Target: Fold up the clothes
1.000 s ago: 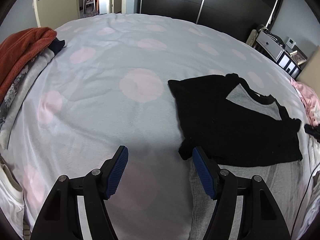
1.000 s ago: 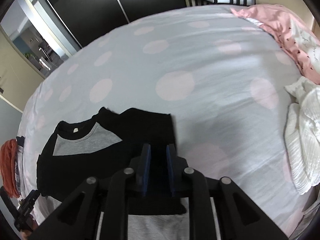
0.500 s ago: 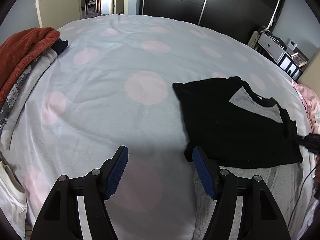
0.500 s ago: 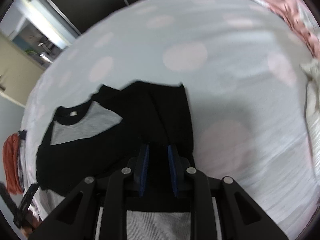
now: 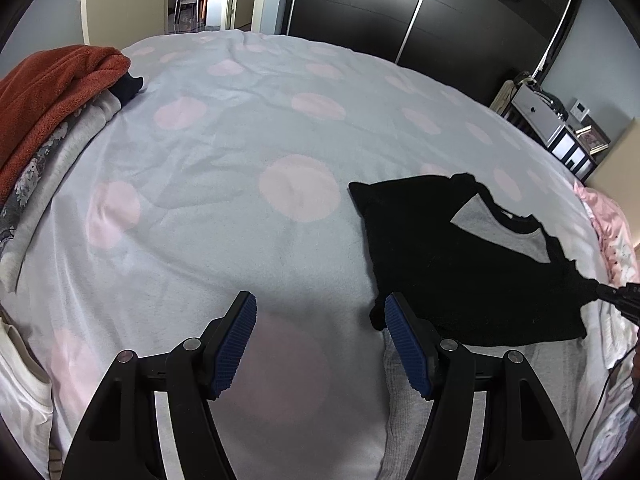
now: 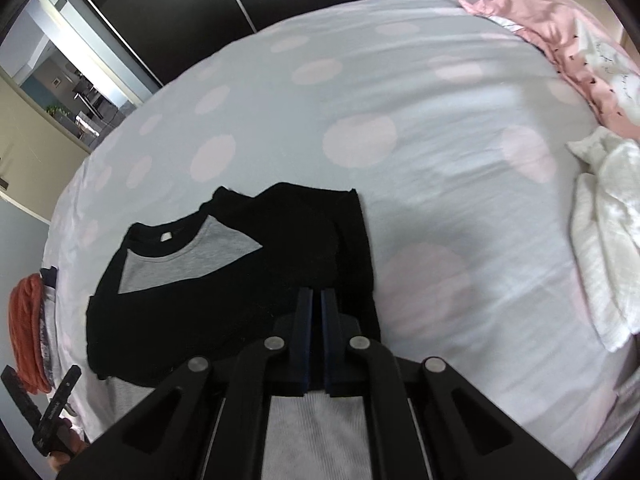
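Shirt: black-and-grey shirt (image 6: 224, 280) lies on the spotted bed (image 5: 248, 152), sleeves folded in over its chest.
Right tongs (image 6: 315, 300): blue pads together above the shirt's black sleeve, nothing visibly pinched.
Left tongs (image 5: 320, 320): spread apart, empty, beside the shirt's left edge.
Bed's edges: rust-red towel (image 5: 52, 84) left, white cloth (image 6: 604, 248) right.

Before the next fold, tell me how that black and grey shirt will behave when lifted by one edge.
The shirt looks soft and thin, lying flat with its sleeves folded in, so it will likely droop and the folds may fall open. It seems light for its size. On the blanket it would probably bunch up rather than slide cleanly.
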### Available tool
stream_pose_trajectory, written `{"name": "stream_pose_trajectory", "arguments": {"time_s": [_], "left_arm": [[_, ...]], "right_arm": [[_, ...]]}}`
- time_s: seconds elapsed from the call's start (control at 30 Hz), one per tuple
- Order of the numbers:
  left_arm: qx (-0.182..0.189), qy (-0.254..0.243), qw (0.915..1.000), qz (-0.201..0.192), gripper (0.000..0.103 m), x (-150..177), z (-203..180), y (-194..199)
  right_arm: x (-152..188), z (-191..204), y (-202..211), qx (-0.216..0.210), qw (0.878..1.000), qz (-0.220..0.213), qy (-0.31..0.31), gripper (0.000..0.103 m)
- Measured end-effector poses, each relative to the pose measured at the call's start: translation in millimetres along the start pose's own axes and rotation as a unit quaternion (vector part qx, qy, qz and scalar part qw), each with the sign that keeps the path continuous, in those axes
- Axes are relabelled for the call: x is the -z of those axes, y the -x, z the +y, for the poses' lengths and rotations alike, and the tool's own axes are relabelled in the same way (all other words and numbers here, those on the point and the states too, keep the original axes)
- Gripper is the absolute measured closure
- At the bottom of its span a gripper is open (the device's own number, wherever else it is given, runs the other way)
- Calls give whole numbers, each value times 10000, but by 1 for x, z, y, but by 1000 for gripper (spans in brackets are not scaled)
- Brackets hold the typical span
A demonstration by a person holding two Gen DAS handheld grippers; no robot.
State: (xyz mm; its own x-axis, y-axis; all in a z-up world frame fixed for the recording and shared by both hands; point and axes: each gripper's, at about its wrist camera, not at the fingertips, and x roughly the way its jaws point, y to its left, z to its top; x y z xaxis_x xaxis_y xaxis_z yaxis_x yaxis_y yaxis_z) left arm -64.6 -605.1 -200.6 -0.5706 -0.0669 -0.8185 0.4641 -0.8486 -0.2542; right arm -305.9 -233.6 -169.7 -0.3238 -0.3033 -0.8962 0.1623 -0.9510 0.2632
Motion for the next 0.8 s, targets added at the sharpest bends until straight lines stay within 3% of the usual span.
{"name": "stream_pose_trajectory", "arguments": {"time_s": [0.1, 0.27, 0.47, 0.67, 0.8], "left_arm": [[59, -150, 9999, 58, 35, 1, -3, 1], [152, -487, 9985, 220, 35, 8, -12, -1], [78, -974, 9942, 450, 35, 20, -28, -12], [-232, -1482, 9876, 472, 35, 28, -57, -32], [-338, -1319, 9902, 327, 35, 26, -60, -44]], "right_arm": [[9, -6, 4, 100, 9999, -28, 32, 99], [28, -28, -23, 246, 9987, 289, -336, 99], [48, -32, -27, 54, 9994, 15, -353, 95], [106, -29, 0, -313, 9991, -274, -59, 94], [125, -37, 0, -267, 9989, -372, 103, 94]]}}
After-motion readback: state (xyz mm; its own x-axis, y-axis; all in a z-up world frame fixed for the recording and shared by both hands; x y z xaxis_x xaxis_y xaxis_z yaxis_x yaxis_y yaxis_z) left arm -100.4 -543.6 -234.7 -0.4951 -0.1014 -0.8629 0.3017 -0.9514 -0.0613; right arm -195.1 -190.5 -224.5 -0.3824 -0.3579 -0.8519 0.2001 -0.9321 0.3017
